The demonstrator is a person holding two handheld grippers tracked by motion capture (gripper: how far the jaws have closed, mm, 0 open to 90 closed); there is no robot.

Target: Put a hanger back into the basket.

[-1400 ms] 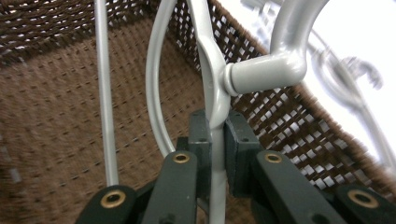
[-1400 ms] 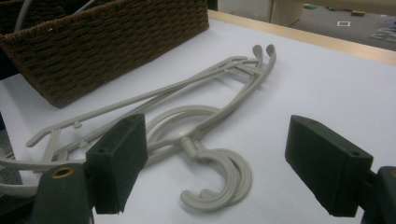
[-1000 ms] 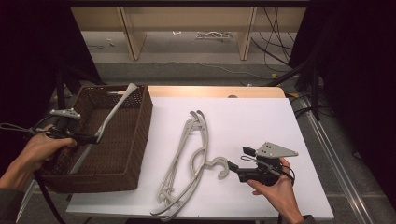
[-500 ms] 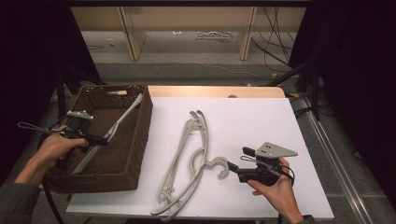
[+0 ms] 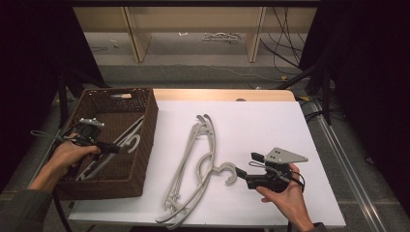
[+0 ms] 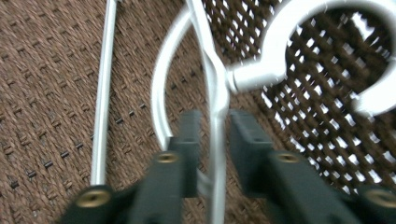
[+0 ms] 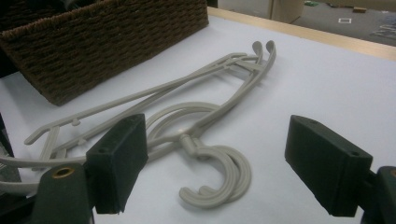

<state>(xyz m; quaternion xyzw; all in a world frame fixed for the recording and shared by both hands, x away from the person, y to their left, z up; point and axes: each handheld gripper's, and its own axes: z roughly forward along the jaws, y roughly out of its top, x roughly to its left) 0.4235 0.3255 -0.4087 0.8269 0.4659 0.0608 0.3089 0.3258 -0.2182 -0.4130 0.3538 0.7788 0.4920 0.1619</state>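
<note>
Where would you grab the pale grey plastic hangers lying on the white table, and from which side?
Probably at the curved hooks of the pale grey plastic hangers: they point toward the open right gripper and lie free on the white table. Come in low from the person's right side, jaws either side of the narrow neck beside the hooks.

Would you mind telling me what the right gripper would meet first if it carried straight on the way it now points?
Most likely the hooks of the grey hangers, which lie just ahead of the open right gripper.
</note>
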